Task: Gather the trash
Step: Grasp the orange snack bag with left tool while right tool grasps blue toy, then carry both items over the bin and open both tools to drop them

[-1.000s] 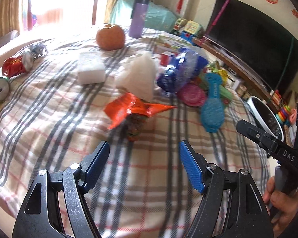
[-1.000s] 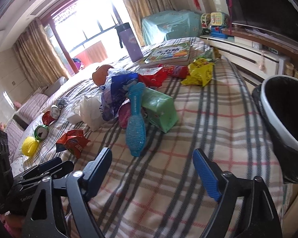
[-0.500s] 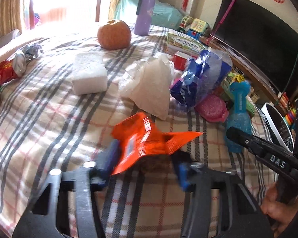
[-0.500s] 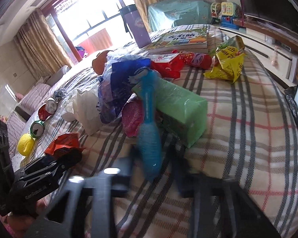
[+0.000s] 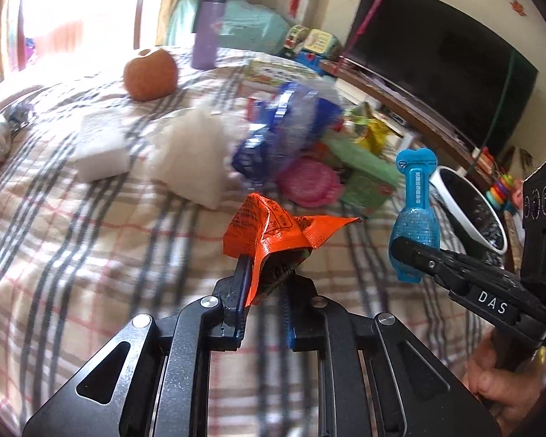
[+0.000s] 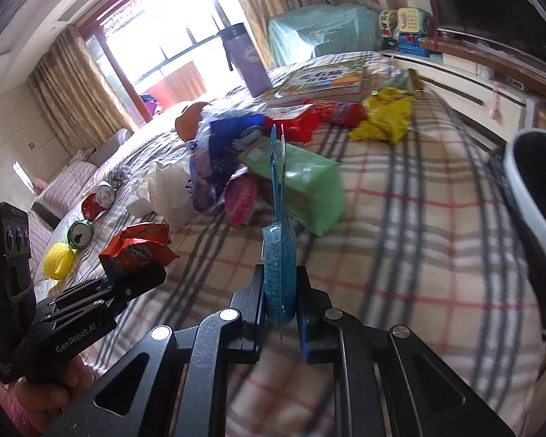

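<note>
Left gripper [image 5: 264,280]: its fingers have just been closing and now pinch the lower end of the orange wrapper [image 5: 273,229], which stands up out of them, clear of the bed.
Right gripper [image 6: 280,302]: fingers pressed in on the base of the blue blister pack [image 6: 278,255]; the pack stands edge-on and upright between them, its thin card top reaching ahead.
Bed [image 5: 72,225]: a plaid blanket lies under both pairs of fingers.
Ahead of the left fingers: a white plastic bag [image 5: 193,153], a white sponge block [image 5: 102,145] to its left, an orange fruit [image 5: 149,74] and a purple bottle [image 5: 205,32] farther off.
Ahead and right of the left fingers: a blue bag [image 5: 284,127], a pink round lid [image 5: 309,182], a green pack [image 5: 360,174].
Ahead of the right fingers: the green pack touches the far side of the blister pack's card; a yellow wrapper [image 6: 386,116] and a red wrapper [image 6: 327,116] lie beyond.
Left of the right fingers: crushed cans [image 6: 91,218] and a yellow ball [image 6: 58,260].
Trash bin [image 6: 527,189]: black-lined, white-rimmed, beside the bed, right of the right fingers.
Hands: a hand [image 5: 502,393] grips the right handle.
</note>
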The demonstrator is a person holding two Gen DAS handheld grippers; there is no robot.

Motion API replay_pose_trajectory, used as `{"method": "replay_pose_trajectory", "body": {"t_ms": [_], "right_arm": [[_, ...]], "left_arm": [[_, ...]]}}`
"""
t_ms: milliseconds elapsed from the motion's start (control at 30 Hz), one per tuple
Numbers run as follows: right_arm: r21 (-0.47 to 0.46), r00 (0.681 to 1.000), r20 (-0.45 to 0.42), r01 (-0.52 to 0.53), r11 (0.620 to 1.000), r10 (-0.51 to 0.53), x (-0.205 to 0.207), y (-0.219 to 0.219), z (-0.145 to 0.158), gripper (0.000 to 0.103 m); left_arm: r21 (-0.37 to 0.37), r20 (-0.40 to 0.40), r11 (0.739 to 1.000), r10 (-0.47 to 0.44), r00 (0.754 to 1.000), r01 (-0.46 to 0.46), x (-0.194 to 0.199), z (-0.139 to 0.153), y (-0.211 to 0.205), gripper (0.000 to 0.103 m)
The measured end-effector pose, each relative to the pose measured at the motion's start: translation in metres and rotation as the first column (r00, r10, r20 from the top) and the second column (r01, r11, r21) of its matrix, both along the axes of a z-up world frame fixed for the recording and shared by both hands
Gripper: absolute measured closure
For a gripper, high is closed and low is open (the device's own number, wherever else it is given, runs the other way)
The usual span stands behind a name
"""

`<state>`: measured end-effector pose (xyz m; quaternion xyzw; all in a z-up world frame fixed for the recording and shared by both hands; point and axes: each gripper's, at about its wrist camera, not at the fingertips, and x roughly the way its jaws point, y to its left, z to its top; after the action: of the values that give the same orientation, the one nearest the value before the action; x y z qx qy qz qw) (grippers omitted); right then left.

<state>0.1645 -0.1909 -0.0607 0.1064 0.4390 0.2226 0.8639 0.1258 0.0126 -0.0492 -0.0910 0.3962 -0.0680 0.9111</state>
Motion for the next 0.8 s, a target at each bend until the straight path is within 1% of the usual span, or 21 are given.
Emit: {"method": "replay_pose_trajectory", "body": {"t_ms": [367,500,800], "right_arm": [[-0.003,0.990,0.010,0.143,0.990,-0.143,-0.021,-0.069,0.008,0.089],[0.003,0.982,0.018,0.187,0.982,-0.187,-0.026,-0.089,0.011,0.089],[0.009,0.962,0.041,0.270,0.963,-0.270,-0.032,-0.127,0.018,0.089]], "left_arm": [[0.010,0.006,0.989,-0.146,0.989,0.146,0.008,0.008,-0.058,0.089],[0.002,0.007,0.982,-0.187,0.982,0.187,0.014,0.012,-0.076,0.089],[0.013,0.014,0.962,-0.275,0.961,0.274,0.020,0.019,-0.121,0.089]]}}
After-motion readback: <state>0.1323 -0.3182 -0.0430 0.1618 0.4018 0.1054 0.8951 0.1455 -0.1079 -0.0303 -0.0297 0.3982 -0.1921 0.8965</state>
